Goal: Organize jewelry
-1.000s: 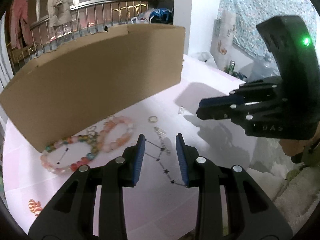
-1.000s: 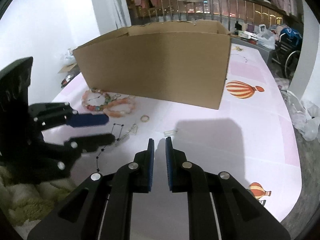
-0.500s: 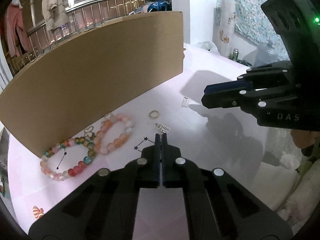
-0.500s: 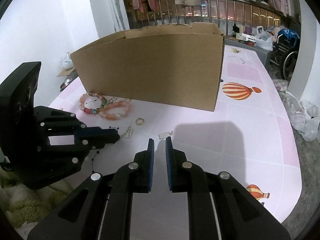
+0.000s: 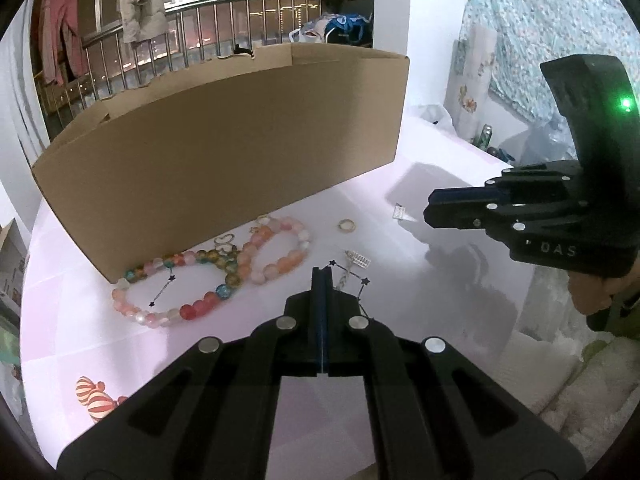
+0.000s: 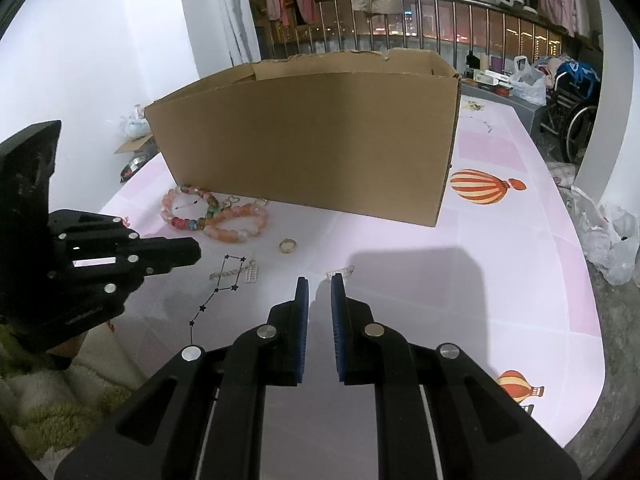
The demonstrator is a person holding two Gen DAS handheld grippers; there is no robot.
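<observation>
My left gripper (image 5: 322, 276) is shut, its tips just short of a silver chain earring with a rectangular charm (image 5: 358, 259), which lies on the pink table; I see nothing pinched between the pads. The right wrist view shows the left gripper (image 6: 197, 250) hovering over that earring (image 6: 252, 275). A multicoloured bead bracelet (image 5: 188, 311) and a pink-orange bracelet (image 5: 280, 264) lie against the cardboard box (image 5: 224, 152). A gold ring (image 5: 346, 225) sits beyond the earring. My right gripper (image 6: 319, 282) has a narrow empty gap and stands just behind a small silver clip (image 6: 340, 271).
The tall open cardboard box (image 6: 312, 140) blocks the back of the table (image 6: 480, 280), whose cloth has balloon prints. A small heart-shaped piece (image 5: 224, 240) lies by the bracelets. A fluffy cloth (image 6: 48, 400) lies at the table's near edge. A railing with hanging clothes stands behind.
The left jaws have gone from open around the chain earring to fully shut, and the left gripper has drawn back a little. The right gripper has not moved.
</observation>
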